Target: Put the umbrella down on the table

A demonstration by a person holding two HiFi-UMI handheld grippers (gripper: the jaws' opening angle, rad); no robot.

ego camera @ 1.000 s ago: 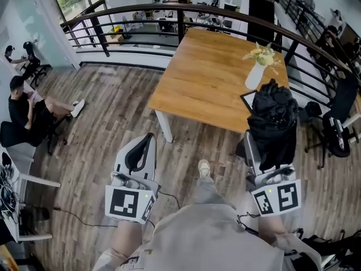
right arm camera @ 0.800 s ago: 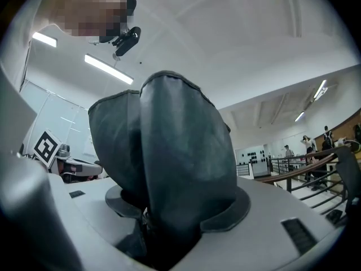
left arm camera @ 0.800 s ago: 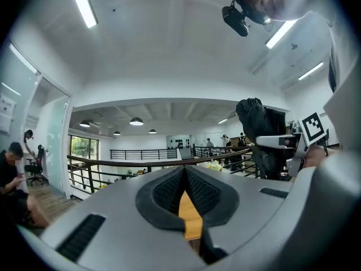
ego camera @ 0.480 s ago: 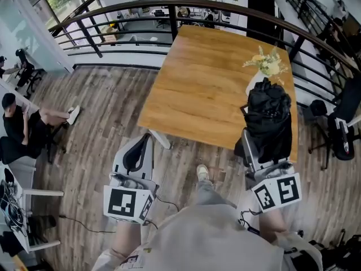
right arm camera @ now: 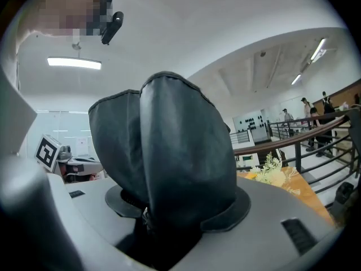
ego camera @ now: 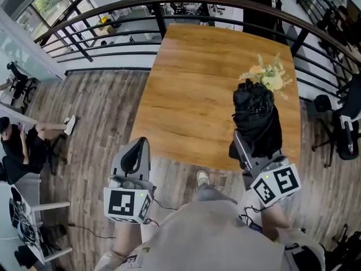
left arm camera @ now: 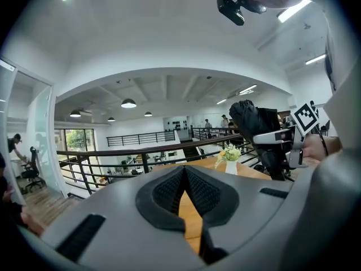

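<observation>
A folded black umbrella stands upright in my right gripper, which is shut on it above the near right part of the wooden table. In the right gripper view the umbrella fills the space between the jaws. My left gripper hangs over the floor just short of the table's near left edge, its black pads pressed together with nothing between them. From the left gripper view the umbrella appears at the right, held up in the air.
A white vase with yellow flowers stands on the table just beyond the umbrella. A black railing curves round the table's far side. Office chairs stand to the right; a seated person is far left.
I have moved toward the table: it now lies closer below me. The umbrella in the right gripper has gone from beside the table's edge to over its near right part.
</observation>
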